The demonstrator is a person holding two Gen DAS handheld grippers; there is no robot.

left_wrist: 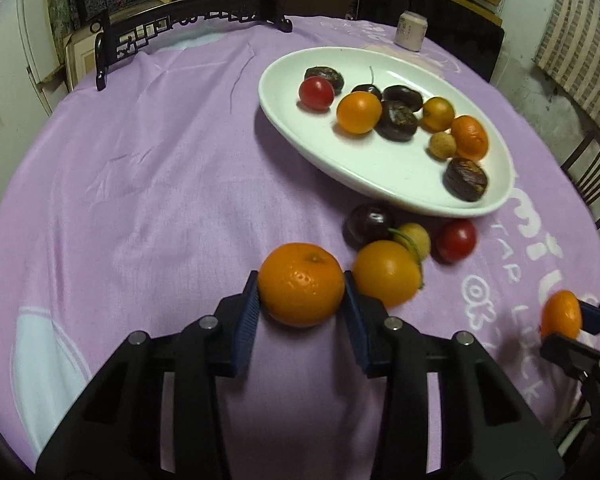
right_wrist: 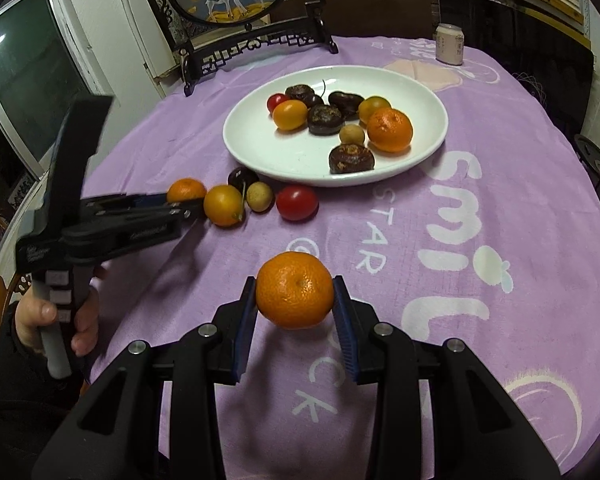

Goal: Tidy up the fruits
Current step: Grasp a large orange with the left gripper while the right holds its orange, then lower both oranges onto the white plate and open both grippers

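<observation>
My left gripper (left_wrist: 300,280) is shut on a mandarin (left_wrist: 302,286) that rests low on the purple cloth; the same gripper (right_wrist: 186,200) shows from the side in the right wrist view. My right gripper (right_wrist: 295,286) is shut on a second mandarin (right_wrist: 295,292), held above the cloth. That mandarin (left_wrist: 561,314) also appears at the right edge of the left wrist view. A white oval plate (left_wrist: 340,156) (right_wrist: 260,140) holds several fruits. Beside its near rim lie a yellow-orange fruit (left_wrist: 386,272), a dark cherry (left_wrist: 368,222), a small pale fruit (left_wrist: 414,236) and a red tomato (left_wrist: 456,240).
A pale can (left_wrist: 410,32) stands behind the plate. A dark carved stand (right_wrist: 256,46) with a round picture sits at the table's far edge. A person's hand (right_wrist: 40,320) grips the left handle. A chair back (left_wrist: 592,180) is at the right.
</observation>
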